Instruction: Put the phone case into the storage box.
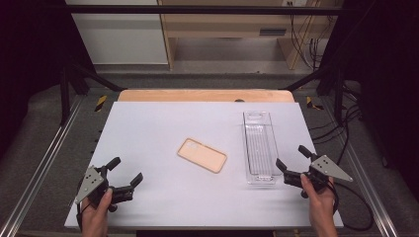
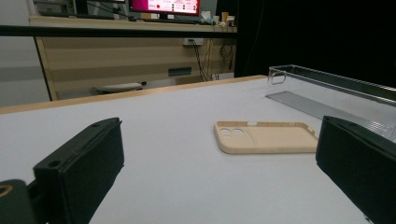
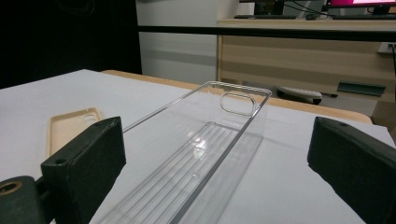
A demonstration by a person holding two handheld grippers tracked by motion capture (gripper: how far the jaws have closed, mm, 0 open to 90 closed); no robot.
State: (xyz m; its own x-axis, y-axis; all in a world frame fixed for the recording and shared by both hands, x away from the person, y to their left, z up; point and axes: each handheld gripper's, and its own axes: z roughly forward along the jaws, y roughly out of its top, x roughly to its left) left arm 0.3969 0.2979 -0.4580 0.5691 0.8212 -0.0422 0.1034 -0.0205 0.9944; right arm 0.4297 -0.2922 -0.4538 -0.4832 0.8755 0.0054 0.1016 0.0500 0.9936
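Nearest the person, the left hand-held gripper (image 1: pixel 124 176) sits at about seven o'clock on the white tabletop (image 1: pixel 148 128), its jaws spread wide with nothing between them. The right hand-held gripper (image 1: pixel 292 159) sits at about four o'clock, likewise released and empty, its jaws pointing at the near end of the clear plastic tray (image 1: pixel 259 145), just beside it but not touching.

A little farther in, close to the middle of the tabletop, lies the tan phone case (image 1: pixel 202 155), flat, open side up, turned diagonally with its camera cut-out toward ten o'clock. In the left gripper view the phone case (image 2: pixel 266 137) lies straight ahead between the two black jaws, well apart from them. To its three o'clock side, apart from it, the tray runs lengthwise from near to far; in the right gripper view the tray (image 3: pixel 219 135) shows a ribbed floor and a slot handle in its far end wall.

The case looks light, thin and somewhat flexible, probably a soft matte plastic that grips well; pinching a long raised edge should lift it, while squeezing across the width may bow it. The tray seems rigid, light and slick, so it may slide if nudged; one side wall is the surest hold.

No brand, label or readable writing appears on either item.
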